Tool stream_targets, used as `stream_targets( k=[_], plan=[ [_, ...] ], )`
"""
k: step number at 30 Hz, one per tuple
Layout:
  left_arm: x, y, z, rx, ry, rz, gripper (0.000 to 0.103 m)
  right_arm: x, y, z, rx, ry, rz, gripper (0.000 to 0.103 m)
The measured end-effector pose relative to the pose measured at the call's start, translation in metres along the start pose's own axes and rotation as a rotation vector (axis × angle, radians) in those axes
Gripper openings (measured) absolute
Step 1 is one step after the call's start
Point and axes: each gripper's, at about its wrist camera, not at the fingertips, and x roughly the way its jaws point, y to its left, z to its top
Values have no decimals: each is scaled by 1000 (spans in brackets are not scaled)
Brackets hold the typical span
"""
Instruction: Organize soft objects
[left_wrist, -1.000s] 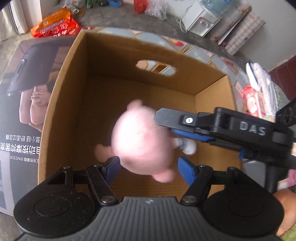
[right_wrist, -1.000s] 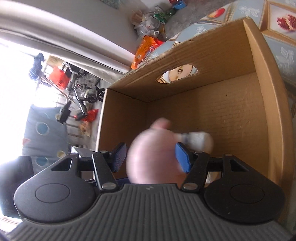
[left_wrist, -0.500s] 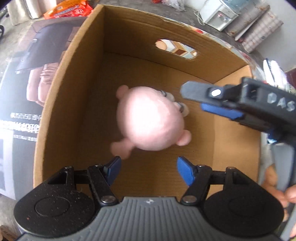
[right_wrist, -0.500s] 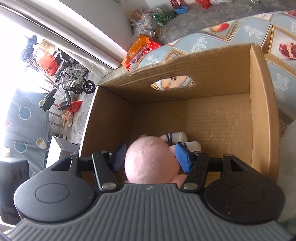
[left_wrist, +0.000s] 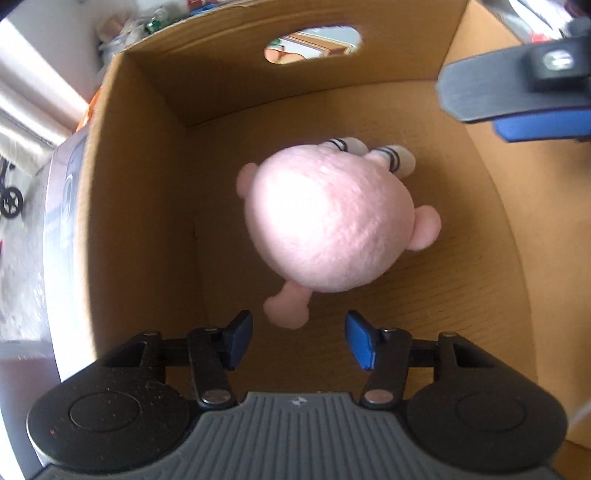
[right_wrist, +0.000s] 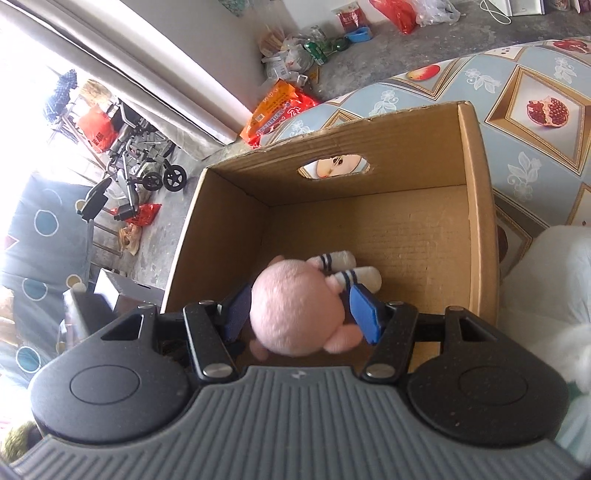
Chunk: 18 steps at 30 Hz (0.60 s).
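Note:
A round pink plush toy (left_wrist: 328, 218) with white striped socks lies on the floor of the open cardboard box (left_wrist: 140, 184). My left gripper (left_wrist: 299, 339) points down into the box with its jaws closing and nothing between them; one pink limb lies just past its tips. In the left wrist view one finger (left_wrist: 498, 92) of my right gripper hangs at the upper right, well apart from the toy. In the right wrist view the plush toy (right_wrist: 295, 314) shows in the gap of the right gripper (right_wrist: 299, 314), which stands open above the box (right_wrist: 476, 206).
The box stands on a table with a blue fruit-patterned cloth (right_wrist: 535, 110). A white soft bundle (right_wrist: 546, 295) lies to the box's right. A dark printed carton (left_wrist: 62, 206) adjoins its left wall. An orange packet (right_wrist: 280, 107) and a wheelchair (right_wrist: 144, 162) are on the floor beyond.
The plush toy has dropped from between the grippers onto the box floor. My left gripper has turned, sunk over the box and narrowed. The right gripper has risen away.

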Motion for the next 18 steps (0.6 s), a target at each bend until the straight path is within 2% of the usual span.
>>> stream_targets(
  k=[2, 4, 6, 12, 18],
  plan=[
    [5, -3, 1, 24, 1, 9, 50, -6, -1, -5, 3, -7, -2, 59],
    [11, -5, 2, 47, 9, 12, 38, -13, -4, -10, 20, -13, -1, 59],
    [14, -8, 4, 61, 24, 21, 20, -20, -7, -14, 37, -19, -5, 59],
    [-11, -17, 7, 86, -21, 41, 15, -37, -17, -25, 86, -43, 0, 59],
    [-50, -7, 25, -32, -48, -85, 13, -51, -33, -24, 125, -40, 22, 59]
  ],
)
